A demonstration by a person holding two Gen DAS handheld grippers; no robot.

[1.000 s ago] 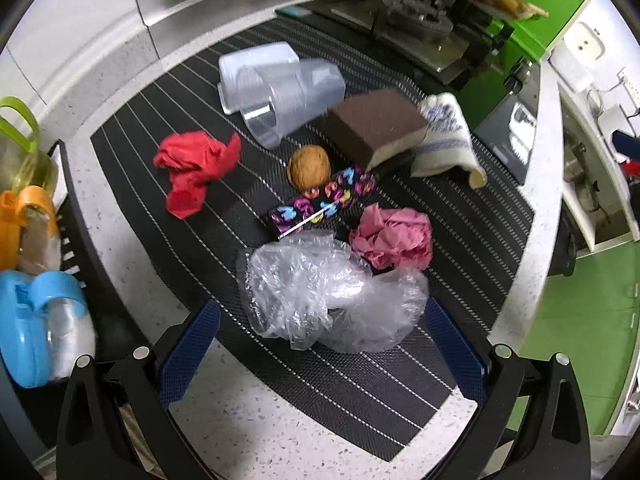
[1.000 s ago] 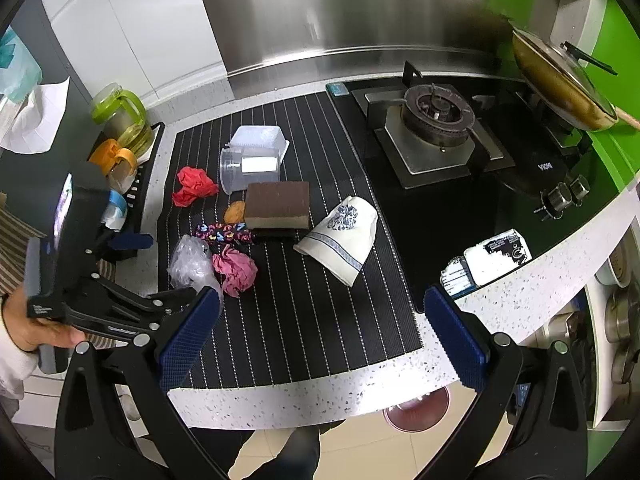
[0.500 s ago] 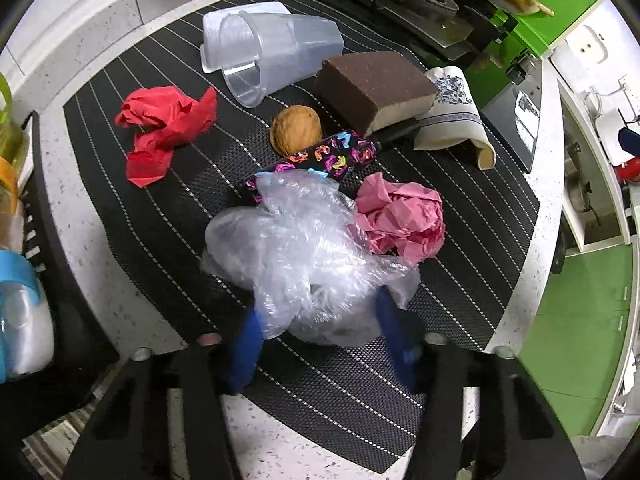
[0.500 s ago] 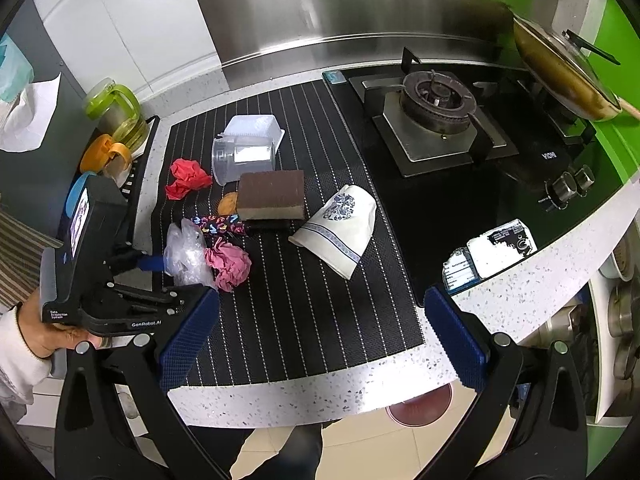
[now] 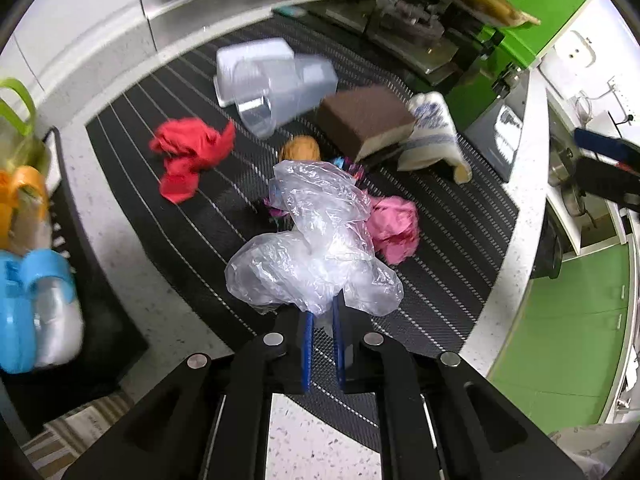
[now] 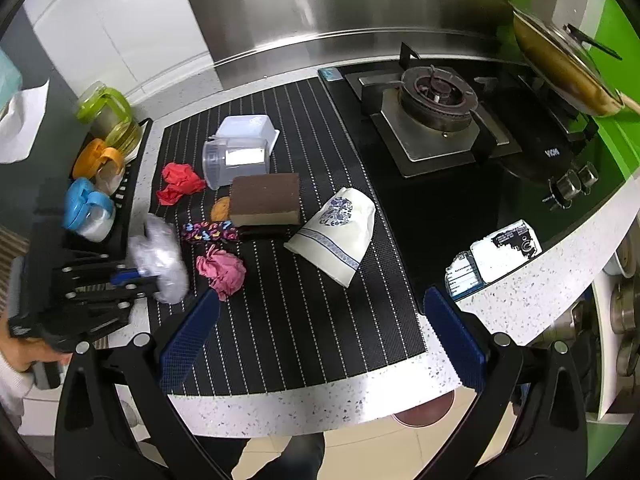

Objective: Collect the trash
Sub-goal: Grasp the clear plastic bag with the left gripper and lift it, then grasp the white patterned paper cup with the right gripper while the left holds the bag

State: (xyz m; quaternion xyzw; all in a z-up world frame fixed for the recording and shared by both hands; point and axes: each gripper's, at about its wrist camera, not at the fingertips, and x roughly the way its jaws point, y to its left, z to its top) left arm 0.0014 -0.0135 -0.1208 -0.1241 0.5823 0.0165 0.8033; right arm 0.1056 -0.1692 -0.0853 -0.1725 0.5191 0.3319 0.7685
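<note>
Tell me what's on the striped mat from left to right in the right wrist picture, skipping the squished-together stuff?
Red crumpled paper → pink crumpled paper → brown sponge → white cloth bag with blue pattern.

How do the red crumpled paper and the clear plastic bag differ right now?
The clear plastic bag is pinched between the left gripper's closed jaws; the red crumpled paper lies untouched on the striped mat. The bag is see-through and glossy; the paper is opaque red. The bag looks the bulkier wad. It hangs at the mat's near left side; the paper sits farther back, beside the tipped plastic container. Both are crumpled trash.
</note>
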